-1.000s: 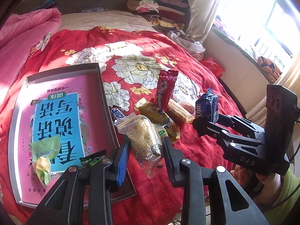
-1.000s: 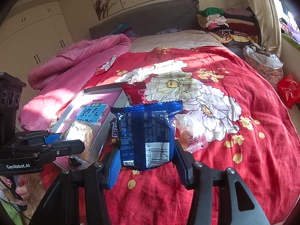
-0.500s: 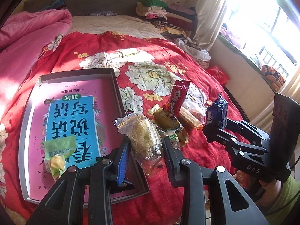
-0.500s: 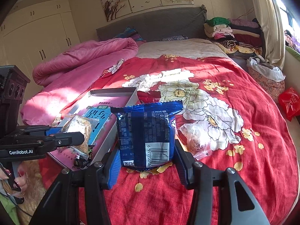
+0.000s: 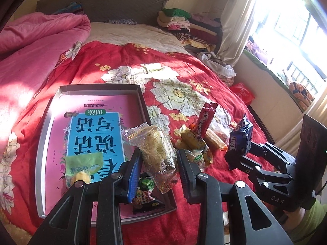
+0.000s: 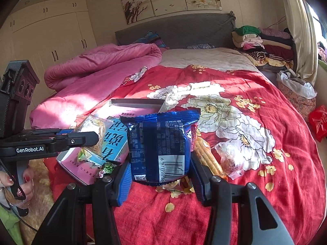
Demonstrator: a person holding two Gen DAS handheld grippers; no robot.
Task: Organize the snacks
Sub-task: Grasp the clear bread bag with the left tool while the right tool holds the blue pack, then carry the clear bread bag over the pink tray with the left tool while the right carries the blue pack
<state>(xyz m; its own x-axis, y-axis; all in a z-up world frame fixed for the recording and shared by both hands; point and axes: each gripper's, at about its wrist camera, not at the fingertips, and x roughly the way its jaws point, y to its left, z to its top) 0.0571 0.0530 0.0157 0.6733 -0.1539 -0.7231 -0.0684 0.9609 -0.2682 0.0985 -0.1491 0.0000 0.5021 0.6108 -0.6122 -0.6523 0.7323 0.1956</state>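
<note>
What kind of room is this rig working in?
A home bedroom, most likely: a bed with a red floral bedspread and grey padded headboard, built-in wardrobe, and folded clothes stacked by the curtain.

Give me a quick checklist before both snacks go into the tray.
1. Left gripper shut on the clear snack bag: ok.
2. Right gripper shut on the blue packet: ok.
3. Both packets lifted off the red bedspread: ok.
4. Free space in the tray: ok, only the green packet and a dark packet sit near its front end.
5. Grippers apart from each other: ok.
6. Grip firmness: cannot tell.
</note>
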